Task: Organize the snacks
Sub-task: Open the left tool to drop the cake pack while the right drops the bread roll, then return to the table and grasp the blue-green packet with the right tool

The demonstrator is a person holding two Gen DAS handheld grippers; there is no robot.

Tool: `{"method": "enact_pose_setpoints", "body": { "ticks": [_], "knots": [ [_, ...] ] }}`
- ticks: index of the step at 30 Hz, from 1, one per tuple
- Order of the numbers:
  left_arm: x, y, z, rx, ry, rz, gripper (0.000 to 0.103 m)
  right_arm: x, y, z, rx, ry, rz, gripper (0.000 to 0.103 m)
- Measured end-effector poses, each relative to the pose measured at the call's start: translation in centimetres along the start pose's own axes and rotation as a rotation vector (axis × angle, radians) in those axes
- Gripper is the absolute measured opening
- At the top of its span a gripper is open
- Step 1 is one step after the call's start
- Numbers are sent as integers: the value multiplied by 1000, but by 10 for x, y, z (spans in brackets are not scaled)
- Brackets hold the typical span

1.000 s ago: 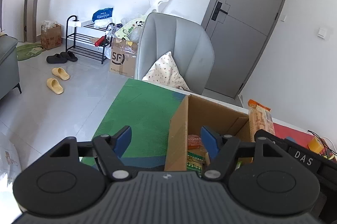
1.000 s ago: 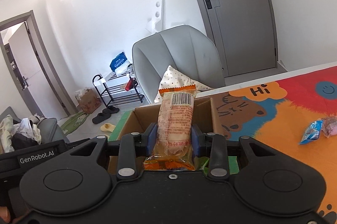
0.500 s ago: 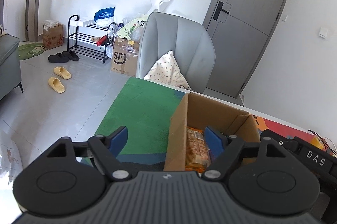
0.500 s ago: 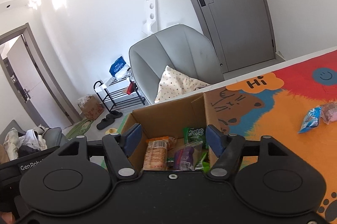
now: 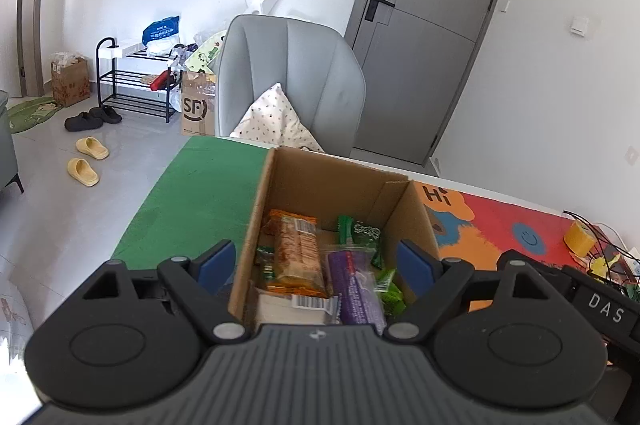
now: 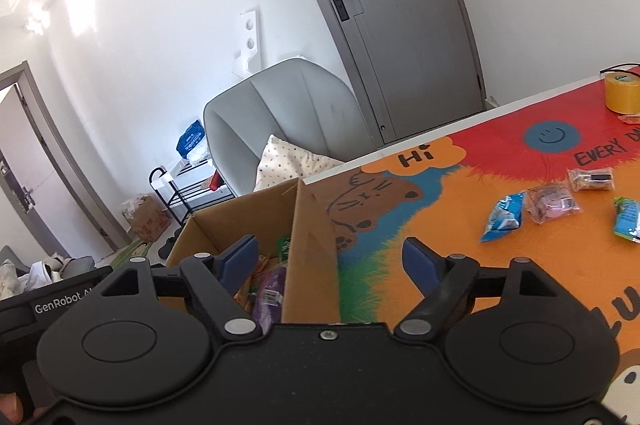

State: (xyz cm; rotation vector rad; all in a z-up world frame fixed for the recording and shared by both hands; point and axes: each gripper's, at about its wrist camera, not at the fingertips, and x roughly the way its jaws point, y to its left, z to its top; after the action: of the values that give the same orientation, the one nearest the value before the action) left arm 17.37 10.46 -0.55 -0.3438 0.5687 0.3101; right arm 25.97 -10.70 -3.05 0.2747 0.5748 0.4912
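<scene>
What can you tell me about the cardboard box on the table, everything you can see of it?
The cardboard box is plain brown corrugated card, open at the top, with one flap standing up along its right wall. It sits upright on the table's colourful mat, near the far edge in front of the grey chair. Inside lie an orange cracker packet, a purple packet and green wrappers. Neither open claw touches it.

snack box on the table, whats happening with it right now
A person with two handheld tongs is sorting snacks into a cardboard box on a colourful mat. Both the left tongs and right tongs are open and hold nothing. The box already has an orange cracker pack, a purple pack and green packs. A blue packet, a pink one and a few more lie loose on the mat.
</scene>
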Motion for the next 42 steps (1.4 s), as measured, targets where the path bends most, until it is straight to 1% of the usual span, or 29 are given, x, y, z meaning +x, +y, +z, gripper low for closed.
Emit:
{"method": "enact_pose_setpoints", "body": {
  "ticks": [4,12,20,34,42],
  "knots": [
    [-1,-24,-5,29,3,-28,87,-11,-20,0,24,-11,-25,80],
    [6,-70,-17,76,27,-94,87,-33,-62,1,61,-30,-90,84],
    [15,-113,-30,110,55,-132,87,-49,-102,3,91,-36,-152,87],
    [45,-171,-44,143,102,-139,88,-54,-162,2,161,-39,-206,87],
    [74,-197,-48,158,134,-129,87,-39,-198,4,213,-12,-221,79]
  ]
}}
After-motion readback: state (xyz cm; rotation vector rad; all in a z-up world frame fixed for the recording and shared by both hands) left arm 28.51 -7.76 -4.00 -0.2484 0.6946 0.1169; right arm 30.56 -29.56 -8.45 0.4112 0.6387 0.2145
